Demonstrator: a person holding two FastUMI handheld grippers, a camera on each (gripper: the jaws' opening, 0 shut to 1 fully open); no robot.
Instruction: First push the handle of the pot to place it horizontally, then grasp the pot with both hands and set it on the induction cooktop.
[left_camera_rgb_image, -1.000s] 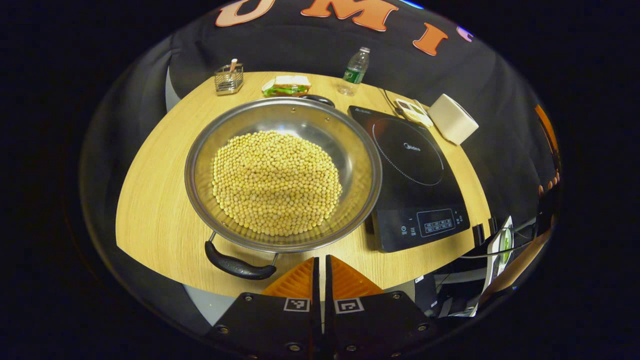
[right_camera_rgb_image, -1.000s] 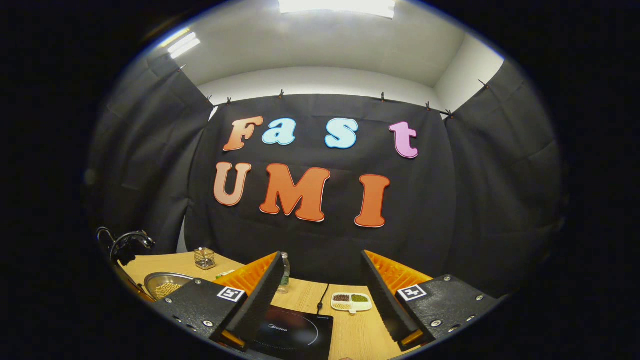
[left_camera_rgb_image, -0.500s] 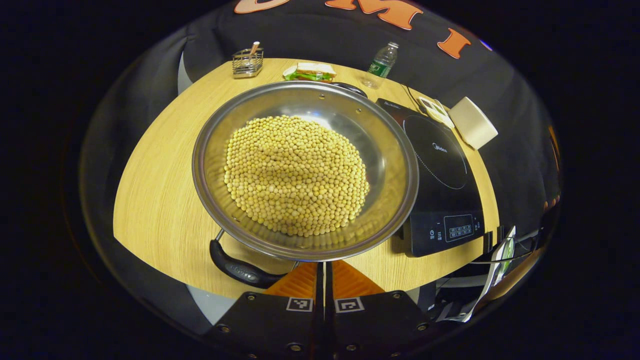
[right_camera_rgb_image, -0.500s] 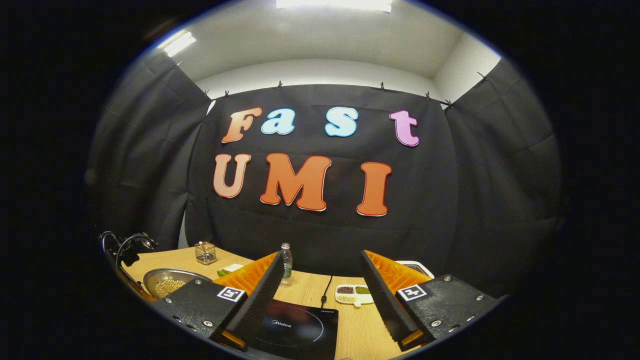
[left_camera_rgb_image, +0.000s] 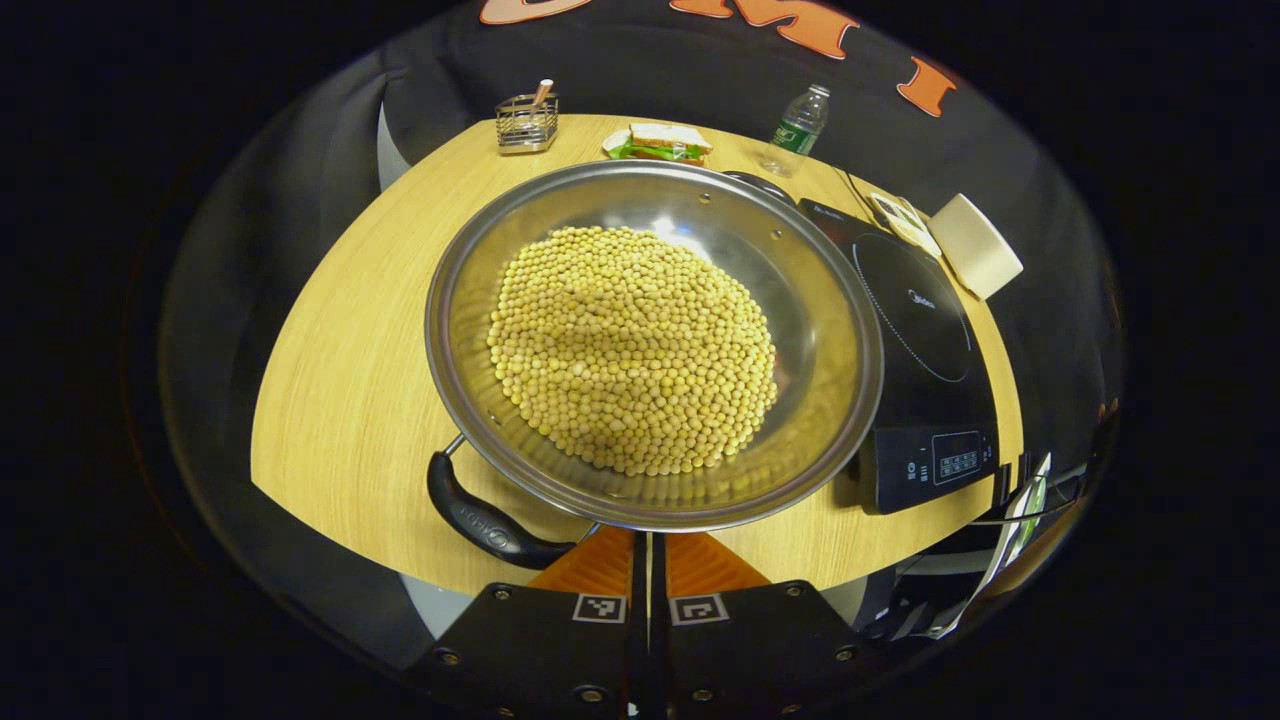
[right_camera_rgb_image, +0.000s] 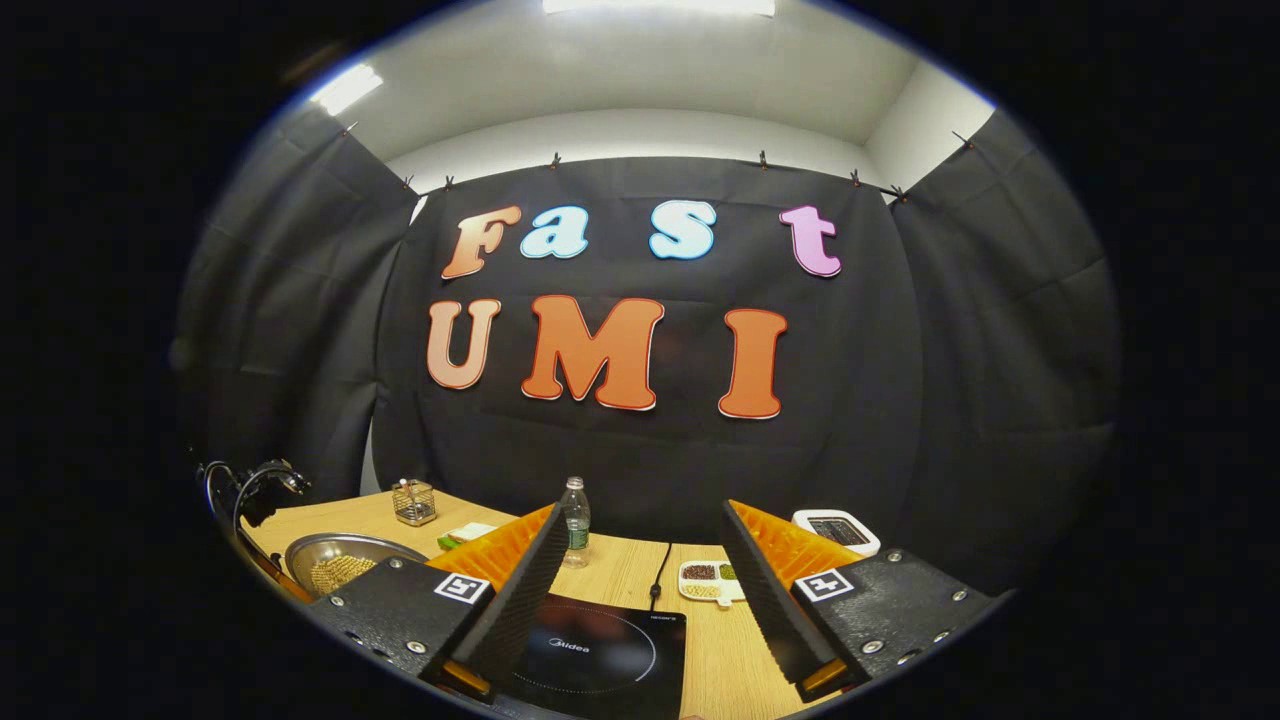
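Left gripper view: the left gripper (left_camera_rgb_image: 648, 548) is being shown at the bottom edge with its two fingers pressed together, no gap being left between them and nothing being held. Directly ahead of the fingertips, the wide shiny steel pot (left_camera_rgb_image: 655, 340) is being seen resting on the round light wooden table (left_camera_rgb_image: 340, 400), heaped with yellow soybeans (left_camera_rgb_image: 632, 348). Its curved black near handle (left_camera_rgb_image: 490, 522) is being displayed just to the left of the fingertips, angled down toward the table's edge; whether it is being touched by the fingers cannot be told. To the right of the pot, just beside it, the flat black induction cooktop (left_camera_rgb_image: 925, 360) is lying on the table. Farther ahead, a wire mesh holder (left_camera_rgb_image: 527, 122), a sandwich with green filling (left_camera_rgb_image: 657, 143) and a clear plastic water bottle (left_camera_rgb_image: 795, 130) are being seen along the far edge, and a white box (left_camera_rgb_image: 975, 258) is being seen beyond the cooktop.

Right gripper view: the right gripper (right_camera_rgb_image: 640, 600) is being held with its fingers wide apart, empty, above the cooktop (right_camera_rgb_image: 600, 660), which is lying between and below them. The pot (right_camera_rgb_image: 345, 560) is being seen well off to the left, behind the left finger. A white divided dish of dark and green grains (right_camera_rgb_image: 708, 580) is sitting ahead between the fingers.
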